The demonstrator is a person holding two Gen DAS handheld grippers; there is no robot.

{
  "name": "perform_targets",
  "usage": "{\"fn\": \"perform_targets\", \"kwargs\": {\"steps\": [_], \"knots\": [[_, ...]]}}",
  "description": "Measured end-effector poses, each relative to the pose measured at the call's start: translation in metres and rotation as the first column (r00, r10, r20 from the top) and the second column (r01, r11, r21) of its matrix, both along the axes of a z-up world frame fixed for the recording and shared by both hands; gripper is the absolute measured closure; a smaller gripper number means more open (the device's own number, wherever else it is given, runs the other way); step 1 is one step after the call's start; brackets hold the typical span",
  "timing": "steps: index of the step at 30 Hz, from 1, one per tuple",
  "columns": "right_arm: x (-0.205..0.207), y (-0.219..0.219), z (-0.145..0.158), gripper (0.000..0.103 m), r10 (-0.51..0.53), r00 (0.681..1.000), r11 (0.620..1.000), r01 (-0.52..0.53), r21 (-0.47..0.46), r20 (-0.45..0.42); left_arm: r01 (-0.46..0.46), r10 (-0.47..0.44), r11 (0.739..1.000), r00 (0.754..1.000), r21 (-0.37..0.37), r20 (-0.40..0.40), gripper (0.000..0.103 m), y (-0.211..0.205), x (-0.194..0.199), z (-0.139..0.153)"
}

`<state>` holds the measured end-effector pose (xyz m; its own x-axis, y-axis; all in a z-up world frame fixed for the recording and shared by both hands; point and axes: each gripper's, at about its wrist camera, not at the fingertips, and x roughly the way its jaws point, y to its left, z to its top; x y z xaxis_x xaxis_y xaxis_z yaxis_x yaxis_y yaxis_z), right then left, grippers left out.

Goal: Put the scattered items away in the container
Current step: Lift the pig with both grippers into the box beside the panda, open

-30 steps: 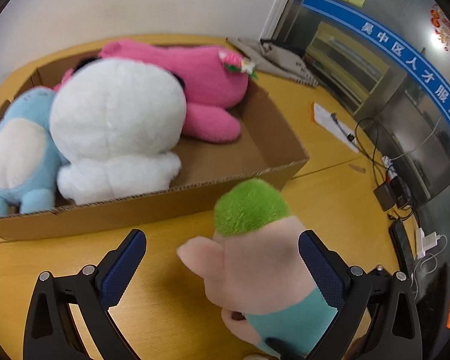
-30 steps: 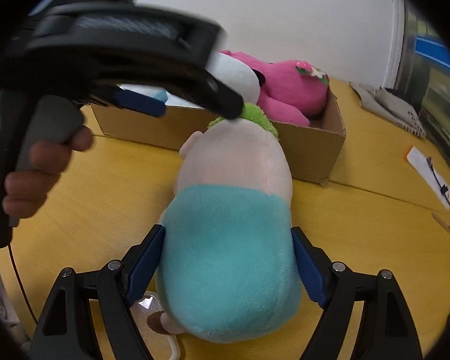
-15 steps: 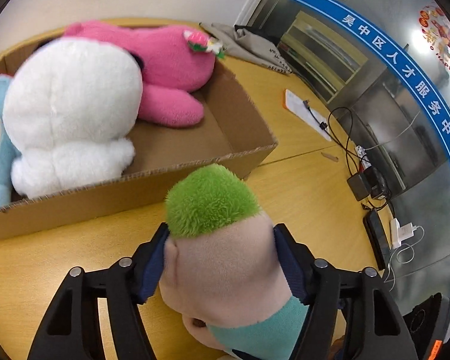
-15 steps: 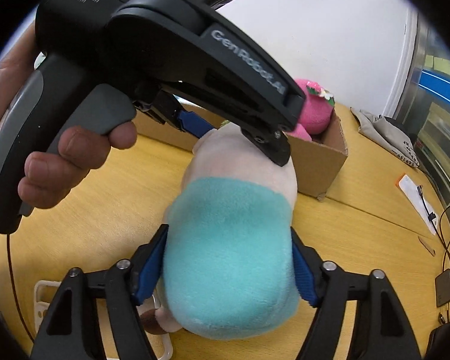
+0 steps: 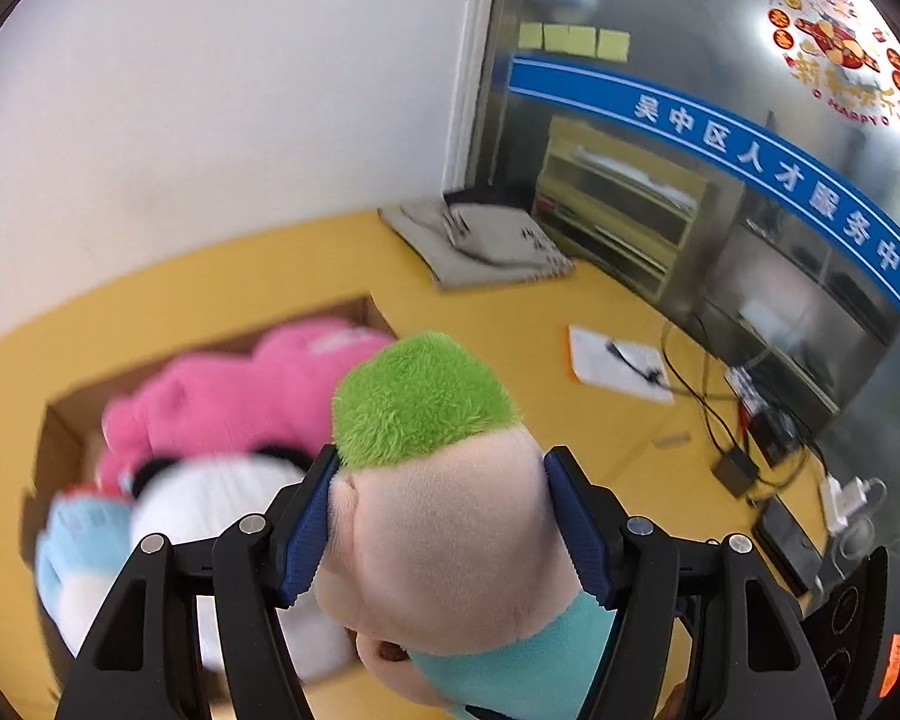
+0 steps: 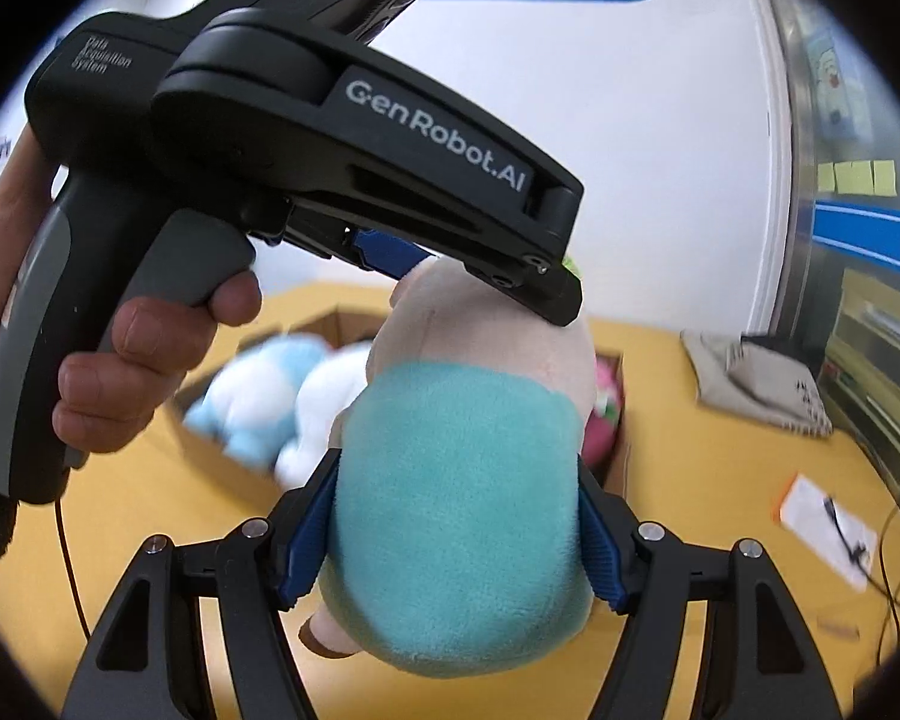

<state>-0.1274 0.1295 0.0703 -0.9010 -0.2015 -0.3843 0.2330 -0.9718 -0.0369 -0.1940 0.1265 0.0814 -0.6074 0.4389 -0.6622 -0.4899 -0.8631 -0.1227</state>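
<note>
Both grippers are clamping one plush doll (image 5: 444, 540) lengthwise in the air: the left gripper (image 5: 441, 516) is squeezing its pale, green-tufted head, while the right gripper (image 6: 456, 534) is squeezing its teal body, so the doll's long axis is running from near to far between them. The cardboard box (image 5: 60, 420) is lying below and beyond the head, to the left, making the left gripper the nearer one. A pink toy (image 5: 240, 384), a white toy (image 5: 210, 498) and a blue toy (image 5: 78, 540) are crowding the box, leaving little room.

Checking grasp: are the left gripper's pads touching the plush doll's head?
Touching. Left wrist view: both blue pads of the left gripper press into the plush doll head.
</note>
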Motion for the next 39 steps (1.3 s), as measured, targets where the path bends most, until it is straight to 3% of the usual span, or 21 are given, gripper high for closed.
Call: {"fn": "perform_targets", "kwargs": {"steps": [4, 8, 16, 18, 20, 23, 25, 29, 32, 39], "knots": [[-0.035, 0.006, 0.005, 0.034, -0.014, 1.0, 1.0, 0.014, -0.008, -0.023, 0.005, -0.005, 1.0, 1.0, -0.012, 0.016, 0.031, 0.003, -0.044, -0.001], [-0.062, 0.011, -0.014, 0.034, -0.039, 0.999, 0.999, 0.039, -0.003, 0.012, 0.008, -0.005, 0.999, 0.997, -0.041, 0.071, 0.031, 0.01, -0.077, -0.031], [-0.085, 0.028, -0.068, 0.033, -0.09, 0.987, 0.996, 0.086, 0.037, 0.133, 0.092, -0.075, 0.993, 0.978, -0.079, 0.196, 0.026, 0.038, -0.104, -0.096], [-0.086, 0.03, -0.076, 0.028, -0.102, 0.977, 0.994, 0.094, 0.052, 0.185, 0.122, -0.099, 0.987, 0.973, -0.101, 0.209, 0.024, 0.046, -0.105, -0.107], [-0.08, 0.036, -0.076, 0.025, -0.092, 0.972, 0.996, 0.091, 0.012, 0.216, 0.136, -0.103, 0.98, 0.971, -0.145, 0.216, 0.022, 0.055, -0.109, -0.123], [-0.062, 0.049, -0.056, 0.025, -0.072, 0.98, 0.993, 0.088, -0.079, 0.183, 0.131, -0.097, 0.986, 0.953, -0.103, 0.287, 0.017, 0.059, -0.121, -0.143], [-0.063, 0.054, -0.045, 0.026, -0.071, 0.983, 0.992, 0.088, -0.089, 0.171, 0.132, -0.09, 0.982, 0.954, -0.134, 0.285, 0.015, 0.067, -0.123, -0.15], [-0.082, 0.045, -0.066, 0.051, -0.084, 0.954, 0.996, 0.086, 0.005, 0.287, 0.136, -0.079, 0.973, 0.957, -0.189, 0.28, 0.015, 0.074, -0.122, -0.15], [-0.079, 0.044, -0.072, 0.05, -0.072, 0.953, 0.995, 0.089, -0.042, 0.294, 0.141, -0.093, 0.977, 0.956, -0.159, 0.279, 0.015, 0.067, -0.119, -0.142], [-0.07, 0.035, -0.073, 0.05, -0.074, 0.952, 0.995, 0.089, -0.037, 0.297, 0.076, -0.054, 0.992, 0.98, -0.105, 0.193, 0.015, 0.042, -0.1, -0.115]]}}
